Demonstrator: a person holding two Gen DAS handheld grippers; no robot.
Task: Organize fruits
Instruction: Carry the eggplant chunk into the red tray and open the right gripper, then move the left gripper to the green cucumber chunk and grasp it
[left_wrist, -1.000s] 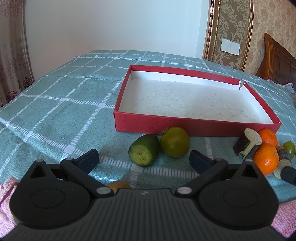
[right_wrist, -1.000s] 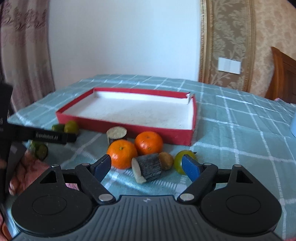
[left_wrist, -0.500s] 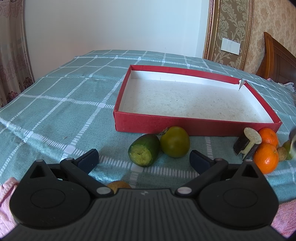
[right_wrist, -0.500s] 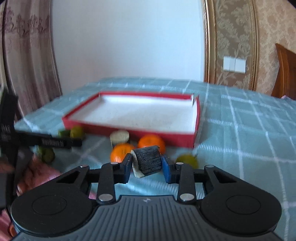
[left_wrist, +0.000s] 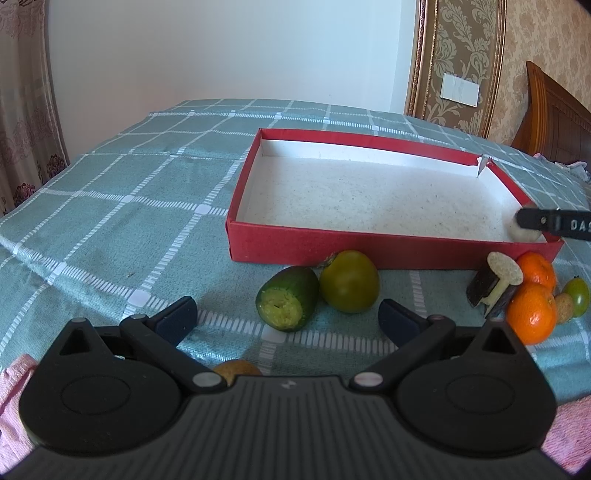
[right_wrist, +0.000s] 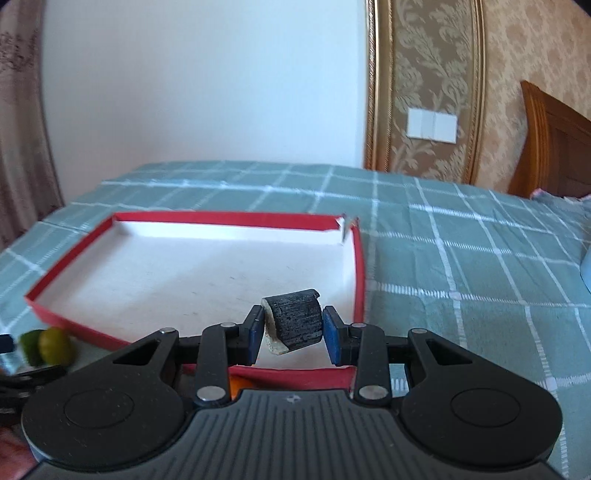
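Note:
My right gripper (right_wrist: 291, 334) is shut on a dark cut sugarcane piece (right_wrist: 293, 321) and holds it over the near right corner of the red box (right_wrist: 358, 266). It also shows at the right edge of the left wrist view (left_wrist: 554, 223). My left gripper (left_wrist: 286, 317) is open and empty, low over the cloth. Just ahead of it lie a cut green fruit (left_wrist: 288, 302) and a green tomato (left_wrist: 349, 280), in front of the red box (left_wrist: 332, 245). At the right lie another sugarcane piece (left_wrist: 495, 284), two oranges (left_wrist: 532, 312) and a small green fruit (left_wrist: 578, 301).
A teal checked cloth (left_wrist: 129, 199) covers the table. A brown kiwi (left_wrist: 236, 369) lies under my left gripper. Pink fabric (left_wrist: 14, 406) shows at the near corners. A wooden headboard (left_wrist: 554, 114) stands at the far right. The box floor is white.
My right gripper shut on the dark sugarcane piece, lifted it from beside the oranges and carried it forward over the box's near right corner. My left gripper has stayed still.

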